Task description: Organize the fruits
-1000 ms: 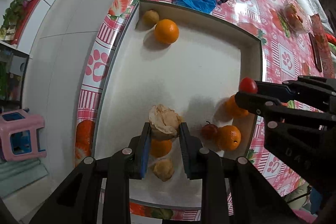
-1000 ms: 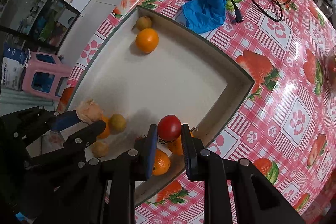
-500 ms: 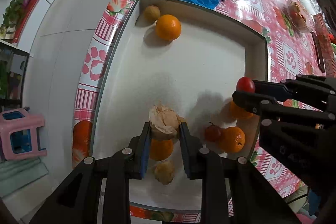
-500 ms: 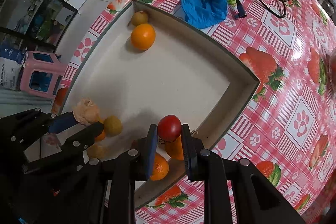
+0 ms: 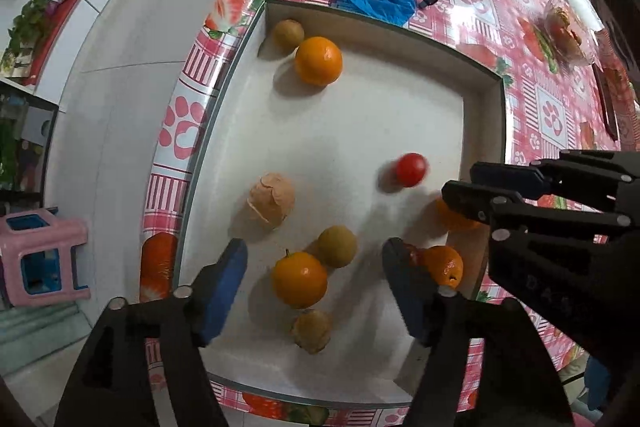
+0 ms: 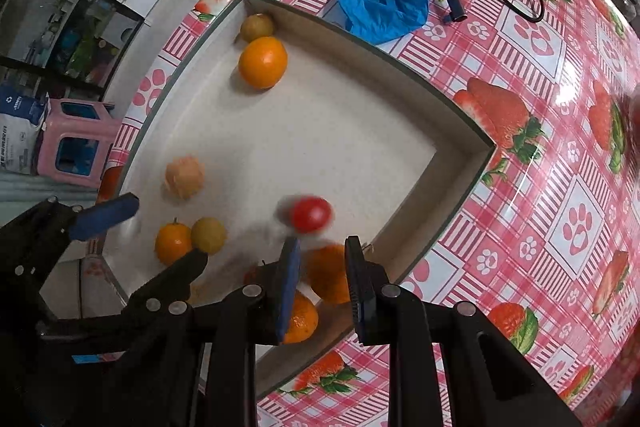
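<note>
Well, both my grippers stood open and empty: the left gripper (image 5: 314, 269) spread wide, the right gripper (image 6: 322, 267) narrower. The red tomato (image 6: 311, 214) lay blurred in the tray (image 5: 484, 115); I should let it settle before regrasping.

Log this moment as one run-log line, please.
left gripper: open, empty | right gripper: open, empty | red tomato: free in tray, blurred | papery husked fruit: on tray floor
</note>
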`<state>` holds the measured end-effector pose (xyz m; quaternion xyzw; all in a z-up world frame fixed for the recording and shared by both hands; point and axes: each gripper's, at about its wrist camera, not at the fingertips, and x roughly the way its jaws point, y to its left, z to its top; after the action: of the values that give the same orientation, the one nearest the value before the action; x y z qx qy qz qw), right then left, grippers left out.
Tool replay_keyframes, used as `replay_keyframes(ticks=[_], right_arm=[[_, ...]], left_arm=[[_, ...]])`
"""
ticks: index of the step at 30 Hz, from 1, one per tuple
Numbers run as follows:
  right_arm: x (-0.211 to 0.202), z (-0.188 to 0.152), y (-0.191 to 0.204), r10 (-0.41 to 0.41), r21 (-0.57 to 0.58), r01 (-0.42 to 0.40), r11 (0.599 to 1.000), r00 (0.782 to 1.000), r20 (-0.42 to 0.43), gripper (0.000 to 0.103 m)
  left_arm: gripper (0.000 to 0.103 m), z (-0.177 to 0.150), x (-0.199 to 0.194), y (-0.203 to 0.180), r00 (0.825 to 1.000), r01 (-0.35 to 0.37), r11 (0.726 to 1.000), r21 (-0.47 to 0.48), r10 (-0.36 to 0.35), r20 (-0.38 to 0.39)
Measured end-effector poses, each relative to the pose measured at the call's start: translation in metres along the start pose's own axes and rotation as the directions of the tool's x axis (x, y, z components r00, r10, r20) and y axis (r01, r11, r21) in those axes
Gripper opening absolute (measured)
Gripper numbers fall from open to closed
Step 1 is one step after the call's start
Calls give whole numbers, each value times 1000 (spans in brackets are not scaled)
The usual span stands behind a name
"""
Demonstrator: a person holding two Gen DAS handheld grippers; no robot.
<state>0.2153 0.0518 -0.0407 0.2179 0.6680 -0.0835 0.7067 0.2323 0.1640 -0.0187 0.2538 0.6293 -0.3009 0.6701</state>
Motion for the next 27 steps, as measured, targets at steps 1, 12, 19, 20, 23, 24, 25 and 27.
replay_keyframes(ticks=[1,12,19,20,23,24,25,27], right_arm=[[-1,-1,-1,0,1,0,1000,1000,-1,24],[-32,-16,-19,-11,26,10,1000,999,41,69],[-60,-31,-18,-34,46,30,998,996,86,96],[-64,-34,-17,-43,49,39,998,995,92,99],[-75,-40,-14,-60,49,55,997,992,115,103],[-77,-42,-10,-65,48,59,997,991,118,103],[-79,-42,-5,-68,46,63,997,990,120,103],[-83,-44,2,-71,43,66,997,990,125,103]], left_arm=[[79,0,-1,-1,1000,3,1000,0,-3,2],[100,-10,-22,-3,998,-49,998,31,48,33],[103,-12,-36,-14,992,-105,991,83,98,82],[103,-13,-38,-15,991,-110,990,88,103,82],[103,-17,-40,-16,993,-110,990,88,106,50],[103,-19,-40,-16,995,-102,991,88,100,31],[103,-21,-40,-17,996,-89,992,91,87,19],[103,-25,-42,-19,997,-75,993,96,74,11]])
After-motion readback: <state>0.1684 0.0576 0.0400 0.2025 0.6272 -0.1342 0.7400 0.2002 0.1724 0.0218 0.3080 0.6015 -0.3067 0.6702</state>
